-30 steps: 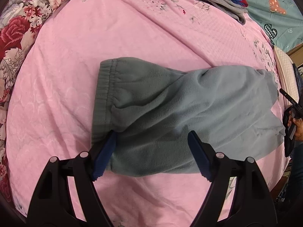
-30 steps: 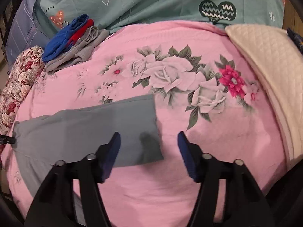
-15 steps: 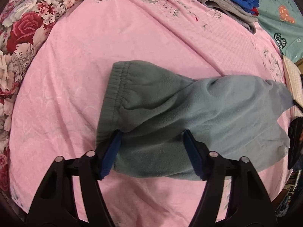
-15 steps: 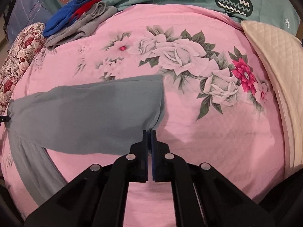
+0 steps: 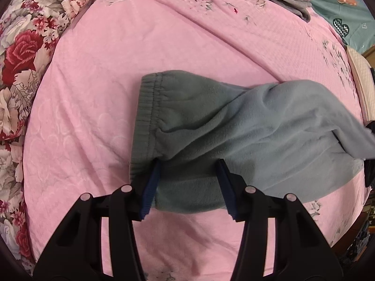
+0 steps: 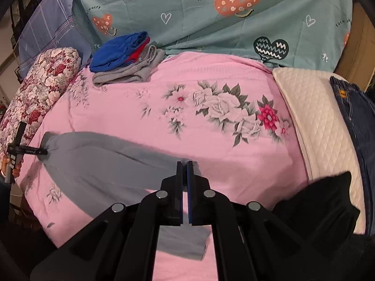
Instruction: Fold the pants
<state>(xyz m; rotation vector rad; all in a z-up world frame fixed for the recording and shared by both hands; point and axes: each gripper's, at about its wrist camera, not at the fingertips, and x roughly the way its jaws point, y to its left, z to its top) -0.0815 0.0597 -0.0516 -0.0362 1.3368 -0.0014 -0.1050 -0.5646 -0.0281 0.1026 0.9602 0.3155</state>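
Observation:
Grey-green fleece pants (image 5: 211,126) lie on the pink bedspread (image 5: 93,93), with the elastic waistband on the left. My left gripper (image 5: 188,171) is open, its blue pads either side of the near waist corner. In the right wrist view my right gripper (image 6: 185,166) is shut on the hem end of a pant leg (image 6: 105,161) and holds it lifted off the bed. The lower leg (image 6: 182,241) hangs below the fingers. The left gripper also shows in the right wrist view (image 6: 44,151) at the far end of the pants.
A stack of folded blue, red and grey clothes (image 6: 124,63) sits at the head of the bed by a teal heart-print pillow (image 6: 211,23). A floral bolster (image 5: 25,53) lies on the left. A white quilted pad (image 6: 311,121) with jeans (image 6: 356,121) lies on the right.
My right gripper closed on the pant leg hem and lifted it up and toward the waist. My left gripper narrowed a little around the waist corner and stays open.

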